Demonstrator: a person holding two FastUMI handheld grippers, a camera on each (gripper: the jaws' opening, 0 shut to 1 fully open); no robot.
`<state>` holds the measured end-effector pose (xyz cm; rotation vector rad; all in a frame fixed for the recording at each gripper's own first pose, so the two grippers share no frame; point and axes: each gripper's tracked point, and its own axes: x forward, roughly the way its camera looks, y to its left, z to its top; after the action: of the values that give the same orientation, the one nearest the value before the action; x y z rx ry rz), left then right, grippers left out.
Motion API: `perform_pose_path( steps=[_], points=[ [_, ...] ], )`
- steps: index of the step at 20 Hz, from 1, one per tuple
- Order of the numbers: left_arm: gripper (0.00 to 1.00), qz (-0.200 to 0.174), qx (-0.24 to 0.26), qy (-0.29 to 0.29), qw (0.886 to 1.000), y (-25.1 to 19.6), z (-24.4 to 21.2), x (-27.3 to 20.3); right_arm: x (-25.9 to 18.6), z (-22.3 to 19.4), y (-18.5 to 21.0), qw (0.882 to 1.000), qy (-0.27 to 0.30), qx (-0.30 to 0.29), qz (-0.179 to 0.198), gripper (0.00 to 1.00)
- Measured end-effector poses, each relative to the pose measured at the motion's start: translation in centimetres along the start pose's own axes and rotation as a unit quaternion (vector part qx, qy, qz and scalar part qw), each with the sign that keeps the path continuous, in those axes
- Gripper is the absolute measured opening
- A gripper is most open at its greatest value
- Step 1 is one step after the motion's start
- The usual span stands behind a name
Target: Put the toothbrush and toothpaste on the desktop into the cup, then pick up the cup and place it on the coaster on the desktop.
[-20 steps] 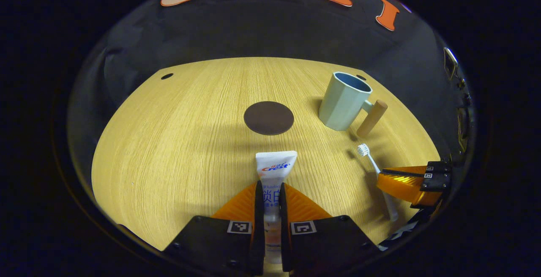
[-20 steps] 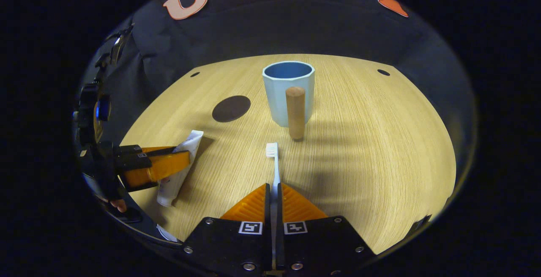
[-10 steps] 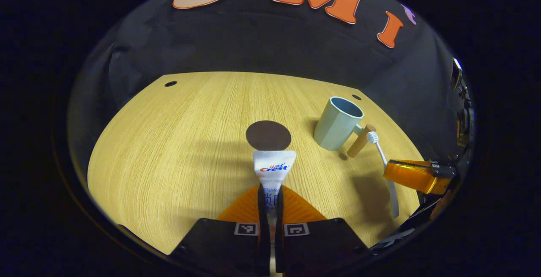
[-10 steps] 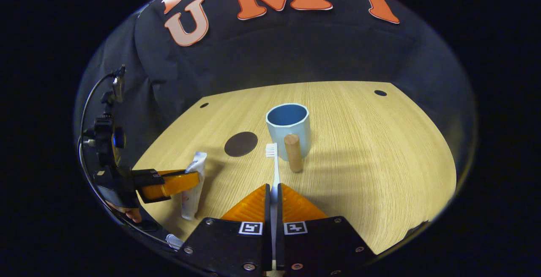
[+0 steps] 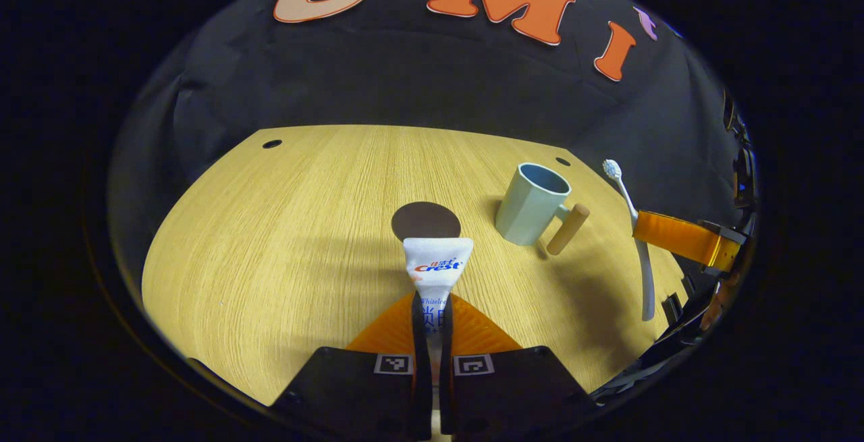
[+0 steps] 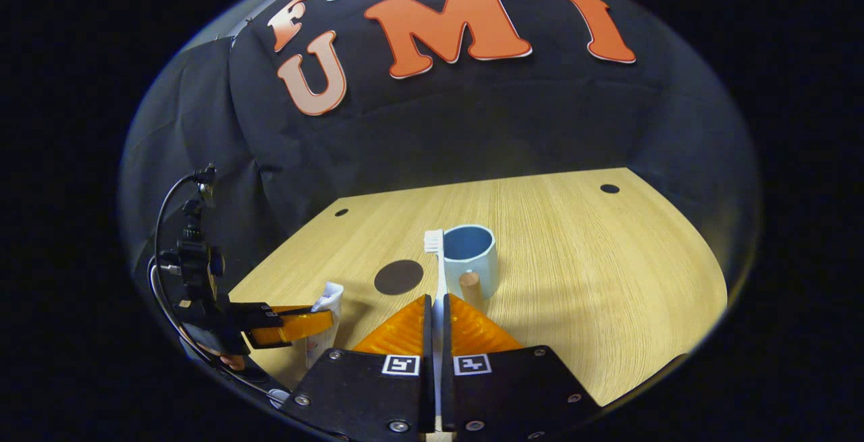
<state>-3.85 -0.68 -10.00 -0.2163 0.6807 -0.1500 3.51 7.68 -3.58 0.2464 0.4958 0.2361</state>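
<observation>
- Looking along the left gripper (image 5: pixel 432 310) in the left gripper view: its fingers pinch the toothpaste (image 5: pixel 437 268), whose flat end sticks out ahead of them above the wooden surface (image 5: pixel 270 239). Just beyond lies the dark coaster (image 5: pixel 425 221); the cup (image 5: pixel 531 203) stands right of it, wooden handle turned right. Farther right, the right gripper (image 5: pixel 675 236) holds the toothbrush (image 5: pixel 634 226) upright, bristles up.
- Right gripper view: its fingers are pressed on the toothbrush (image 6: pixel 437 273) handle, the head reaching up just left of the cup (image 6: pixel 470 268). The coaster (image 6: pixel 398 277) lies left, the left gripper (image 6: pixel 297 324) with the toothpaste (image 6: pixel 324 320) lower left.
</observation>
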Motion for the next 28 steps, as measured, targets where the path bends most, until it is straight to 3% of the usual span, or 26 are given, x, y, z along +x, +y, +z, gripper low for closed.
perform_pose_path(
  steps=[7, 12, 20, 28],
  points=[
    [0.08, 0.012, 0.012, -0.053, 0.998, 0.8, 3.1, -1.7, 0.5, 5.8, 0.9, 0.995, -0.095, -0.028, 0.021, 0.04],
    [0.08, 0.014, 0.018, -0.078, 0.997, 1.1, 3.9, -2.7, 1.8, 9.3, 1.6, 0.981, -0.182, -0.045, 0.039, 0.04],
    [0.08, 0.014, 0.024, -0.116, 0.993, 1.1, 4.9, -3.6, 4.8, 12.3, 1.2, 0.963, -0.258, 0.001, 0.085, 0.04],
    [0.09, 0.014, 0.015, -0.145, 0.989, 1.0, 5.4, -4.9, 8.4, 13.3, -1.9, 0.951, -0.301, 0.019, 0.063, 0.04]
  ],
)
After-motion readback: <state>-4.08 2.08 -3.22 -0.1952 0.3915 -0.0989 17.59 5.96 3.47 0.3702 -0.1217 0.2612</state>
